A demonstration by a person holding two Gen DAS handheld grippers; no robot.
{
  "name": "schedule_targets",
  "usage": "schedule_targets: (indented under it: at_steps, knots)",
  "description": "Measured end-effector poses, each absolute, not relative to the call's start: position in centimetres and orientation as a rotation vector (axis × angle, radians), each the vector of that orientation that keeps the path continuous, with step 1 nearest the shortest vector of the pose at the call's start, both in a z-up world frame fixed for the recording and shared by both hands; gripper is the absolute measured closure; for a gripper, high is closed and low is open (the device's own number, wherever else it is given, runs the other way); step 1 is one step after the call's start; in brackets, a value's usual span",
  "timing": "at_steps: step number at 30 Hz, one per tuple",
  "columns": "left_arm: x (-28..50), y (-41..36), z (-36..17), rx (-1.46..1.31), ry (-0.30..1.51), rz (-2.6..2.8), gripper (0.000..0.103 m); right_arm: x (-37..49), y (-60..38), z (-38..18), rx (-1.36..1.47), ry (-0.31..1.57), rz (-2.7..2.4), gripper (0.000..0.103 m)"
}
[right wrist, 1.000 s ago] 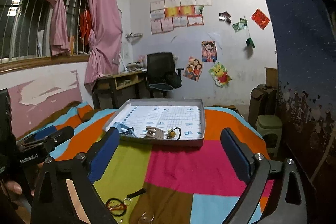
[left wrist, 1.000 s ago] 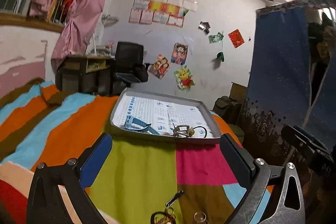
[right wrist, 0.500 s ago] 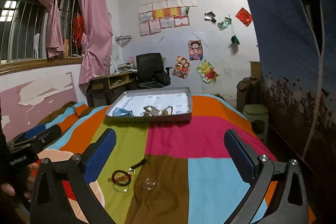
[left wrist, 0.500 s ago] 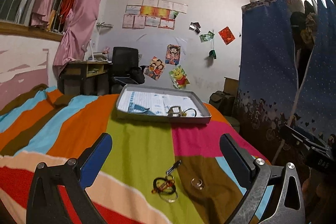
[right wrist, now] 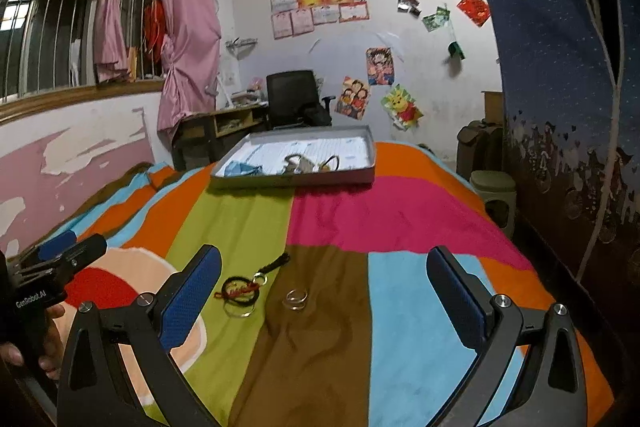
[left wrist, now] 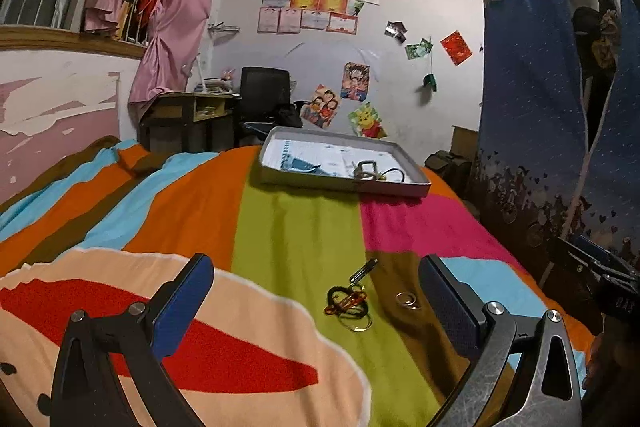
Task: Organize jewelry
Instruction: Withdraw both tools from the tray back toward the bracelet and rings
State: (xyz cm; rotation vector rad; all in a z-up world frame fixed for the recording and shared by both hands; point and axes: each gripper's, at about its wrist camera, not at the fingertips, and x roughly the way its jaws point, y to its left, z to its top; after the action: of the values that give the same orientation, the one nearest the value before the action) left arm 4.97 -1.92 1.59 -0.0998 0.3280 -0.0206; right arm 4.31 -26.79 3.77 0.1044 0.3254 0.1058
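Both grippers hovered over the bedspread [right wrist: 400,211], jaws spread.
Left gripper [left wrist: 316,285], right gripper [right wrist: 324,279] empty; rings [right wrist: 296,298] at twelve o'clock.

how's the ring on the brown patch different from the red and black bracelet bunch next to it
The ring is plain pale metal; the bracelet bunch is red and black cord with a clear hoop and a dark tassel. The ring is small and compact; the bunch sprawls wider. Both lie loose on the bedspread, outside the tray, with both grippers open and apart from them.
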Motion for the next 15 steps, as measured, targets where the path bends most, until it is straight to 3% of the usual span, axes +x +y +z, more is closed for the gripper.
schedule_targets:
  at_steps: [15]
  knots:
    - [5.7,-1.4,0.4,-0.095,0.370,0.015,0.000,4.6,-25.9,2.8,0.094,0.355,0.124,0.002]
